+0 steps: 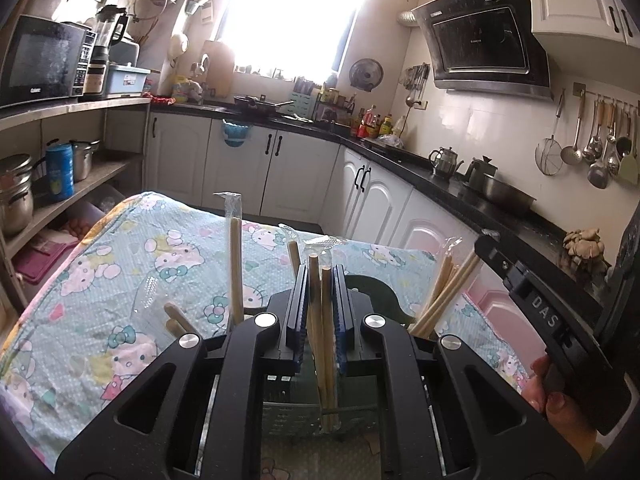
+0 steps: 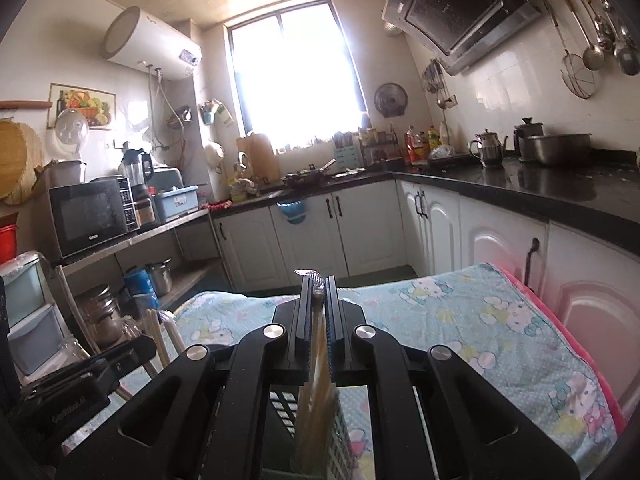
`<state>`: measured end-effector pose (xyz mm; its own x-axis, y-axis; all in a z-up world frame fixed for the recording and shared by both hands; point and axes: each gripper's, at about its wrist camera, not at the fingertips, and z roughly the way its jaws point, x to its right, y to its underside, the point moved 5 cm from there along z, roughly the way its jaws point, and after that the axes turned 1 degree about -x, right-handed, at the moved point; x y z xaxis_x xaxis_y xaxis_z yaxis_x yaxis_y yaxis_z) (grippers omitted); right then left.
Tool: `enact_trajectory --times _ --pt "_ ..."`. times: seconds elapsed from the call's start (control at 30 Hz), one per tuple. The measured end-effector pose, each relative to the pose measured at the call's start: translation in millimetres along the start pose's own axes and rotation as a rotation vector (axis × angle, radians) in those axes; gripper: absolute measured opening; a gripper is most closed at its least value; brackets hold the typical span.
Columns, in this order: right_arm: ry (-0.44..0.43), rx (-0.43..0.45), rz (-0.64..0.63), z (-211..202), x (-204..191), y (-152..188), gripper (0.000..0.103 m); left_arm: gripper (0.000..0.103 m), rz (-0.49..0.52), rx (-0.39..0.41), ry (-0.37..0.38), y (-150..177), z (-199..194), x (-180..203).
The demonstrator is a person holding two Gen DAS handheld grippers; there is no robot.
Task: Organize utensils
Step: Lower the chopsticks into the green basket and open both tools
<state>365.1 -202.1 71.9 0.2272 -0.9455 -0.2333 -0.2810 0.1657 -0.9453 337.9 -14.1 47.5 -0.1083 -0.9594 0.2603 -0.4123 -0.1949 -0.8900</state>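
Kitchen, table (image 1: 120,264) under cartoon-cat cloth.
Left gripper (image 1: 320,280) clamps 2 chopsticks (image 1: 316,312); right gripper (image 2: 319,292) clamps a wrapped pair (image 2: 318,364) over a green holder (image 2: 340,440).

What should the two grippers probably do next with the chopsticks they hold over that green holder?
Probably lower the right gripper a little, then open it: its wrapped chopsticks already point down into the green holder. The left gripper also clamps chopsticks standing in it.

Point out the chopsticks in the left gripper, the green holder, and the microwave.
Chopsticks (image 1: 322,320): left wrist view, mid-shaft.
Green holder (image 1: 294,416): left wrist view, perforated wall.
Microwave (image 2: 90,216): right wrist view, door.
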Motion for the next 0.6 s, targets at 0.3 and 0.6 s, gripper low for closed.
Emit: enact_trajectory --times 0.3,0.6 --pt "-0.016 -0.099 0.037 -12.3 5.8 11.9 0.029 0.015 -0.016 -0.022 0.002 1.6 -5.7 -2.5" --pt "-0.024 -0.168 0.058 -35.2 9.9 21.7 0.042 0.042 -0.027 -0.020 0.000 2.4 -21.3 -5.9"
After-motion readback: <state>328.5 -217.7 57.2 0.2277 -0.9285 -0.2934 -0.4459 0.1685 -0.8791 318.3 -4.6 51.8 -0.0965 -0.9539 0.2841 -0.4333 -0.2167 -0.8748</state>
